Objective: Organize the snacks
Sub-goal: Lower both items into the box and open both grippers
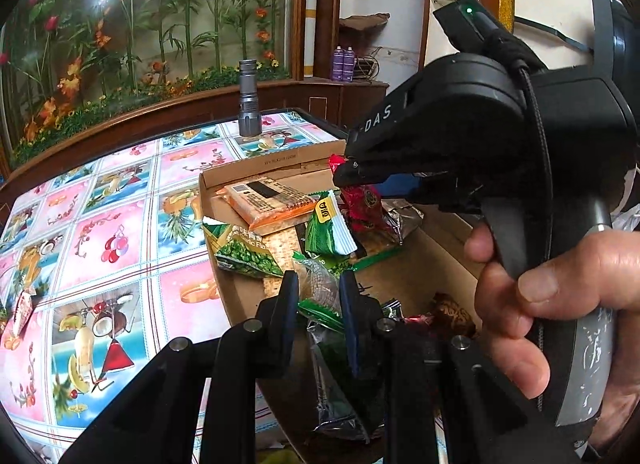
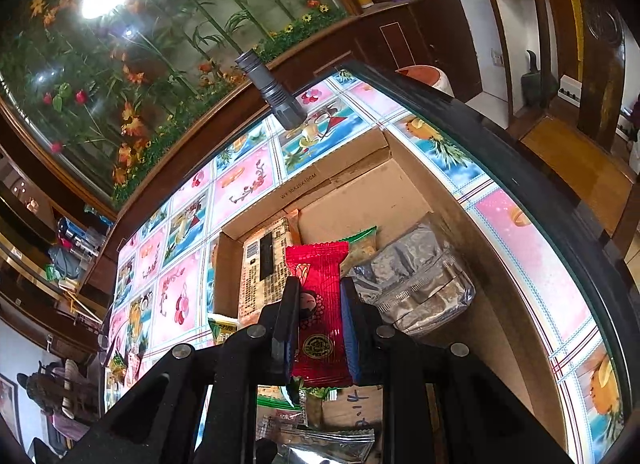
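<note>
A cardboard box [image 2: 404,199] of snacks sits on a floral table [image 1: 120,232]. The right gripper [image 2: 319,328] is clamped on a red packet [image 2: 318,276], held above the box, a silver bag [image 2: 416,284] at its 3 o'clock. The left gripper [image 1: 319,300] pinches a green packet [image 1: 320,296] over the box's near end. A flashlight [image 1: 249,97] stands at 12 o'clock. Both packets look light, crinkly and slippery, so gripping mid-body across the flat faces seems safest.
</note>
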A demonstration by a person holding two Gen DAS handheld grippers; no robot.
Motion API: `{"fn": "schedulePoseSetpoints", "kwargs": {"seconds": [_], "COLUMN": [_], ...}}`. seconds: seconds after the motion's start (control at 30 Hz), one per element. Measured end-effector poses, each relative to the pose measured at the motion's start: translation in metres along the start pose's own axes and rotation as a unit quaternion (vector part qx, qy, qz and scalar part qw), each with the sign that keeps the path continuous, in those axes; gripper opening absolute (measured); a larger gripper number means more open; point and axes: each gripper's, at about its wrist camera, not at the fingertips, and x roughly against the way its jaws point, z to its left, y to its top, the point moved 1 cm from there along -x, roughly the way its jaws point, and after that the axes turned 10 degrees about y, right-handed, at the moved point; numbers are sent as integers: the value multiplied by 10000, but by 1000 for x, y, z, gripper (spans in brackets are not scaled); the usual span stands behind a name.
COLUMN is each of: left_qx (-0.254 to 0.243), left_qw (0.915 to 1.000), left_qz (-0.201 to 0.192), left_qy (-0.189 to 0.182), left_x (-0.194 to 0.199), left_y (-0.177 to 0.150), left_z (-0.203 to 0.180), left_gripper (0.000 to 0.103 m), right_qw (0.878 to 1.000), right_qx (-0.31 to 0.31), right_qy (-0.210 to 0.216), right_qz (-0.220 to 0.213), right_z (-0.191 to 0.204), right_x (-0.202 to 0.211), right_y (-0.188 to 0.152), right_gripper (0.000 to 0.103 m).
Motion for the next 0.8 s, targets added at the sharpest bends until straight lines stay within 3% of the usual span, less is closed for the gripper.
{"fn": "schedulePoseSetpoints", "kwargs": {"seconds": [0.7,0.8], "left_qx": [-93,-67], "left_qw": [9996,9994], "left_qz": [-176,-203], "left_qy": [221,266], "left_x": [8,9], "left_y": [-1,0], "left_z": [-2,-1], "left_gripper": [21,26], "right_qw": [9998,9997], "right_qx": [158,184], "right_qy": [12,9], "right_qz": [-102,-161], "right_z": [8,8], "right_x": [6,9], "right_y": [1,1], "right_gripper": [23,23]}}
